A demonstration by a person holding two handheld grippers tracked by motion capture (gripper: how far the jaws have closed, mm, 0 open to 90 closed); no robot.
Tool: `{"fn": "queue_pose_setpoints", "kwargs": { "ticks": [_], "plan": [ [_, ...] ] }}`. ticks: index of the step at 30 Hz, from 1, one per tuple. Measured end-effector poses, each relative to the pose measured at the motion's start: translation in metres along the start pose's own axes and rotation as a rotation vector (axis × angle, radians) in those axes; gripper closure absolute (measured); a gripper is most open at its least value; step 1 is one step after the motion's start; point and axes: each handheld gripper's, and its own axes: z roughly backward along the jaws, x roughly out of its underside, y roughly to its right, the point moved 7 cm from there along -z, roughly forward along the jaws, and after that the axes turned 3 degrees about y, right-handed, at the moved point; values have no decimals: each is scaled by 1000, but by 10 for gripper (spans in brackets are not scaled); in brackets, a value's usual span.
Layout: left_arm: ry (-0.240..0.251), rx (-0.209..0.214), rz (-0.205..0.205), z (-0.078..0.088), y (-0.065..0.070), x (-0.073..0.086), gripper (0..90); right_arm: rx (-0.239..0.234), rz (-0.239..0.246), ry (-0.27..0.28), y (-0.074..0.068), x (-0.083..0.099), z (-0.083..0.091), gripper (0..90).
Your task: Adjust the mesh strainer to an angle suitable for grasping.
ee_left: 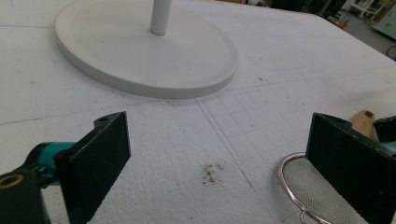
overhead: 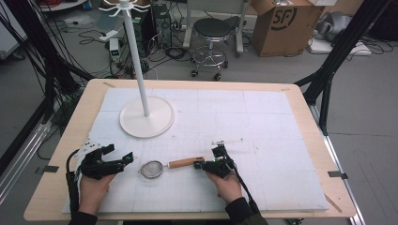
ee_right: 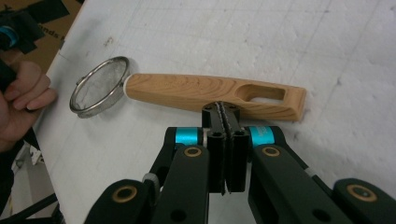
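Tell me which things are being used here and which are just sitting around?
Being used:
- wooden-handled mesh strainer
- right gripper, fingers shut beside the handle
- left gripper, fingers open near the sieve

Just sitting around:
- white hook stand
- stool
- cardboard box

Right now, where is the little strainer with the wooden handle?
In the high view the strainer lies flat on the white mat, between the left gripper and the right gripper, just in front of the white stand.

Wooden-handled mesh strainer (overhead: pixel 162 167) lies flat on the white mat (overhead: pixel 263 122).
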Motion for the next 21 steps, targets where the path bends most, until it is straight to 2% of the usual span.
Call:
{"fn": "queue_pose_setpoints", "kwargs": {
  "ticks": [6,8,10,15,21],
  "plan": [
    [8,14,10,0,2,-1,72,-36,-12,19,5,-10,-8,898],
    [7,15,11,0,2,-1,73,-23,-5,34,8,-17,-13,898],
    [4,11,12,-1,1,-1,73,-30,-10,42,10,-21,-17,897],
    [5,11,14,0,0,-1,73,-20,-11,44,10,-29,-23,898],
    [5,6,12,0,-1,-1,74,-28,-7,40,11,-36,-29,898]
  ]
}}
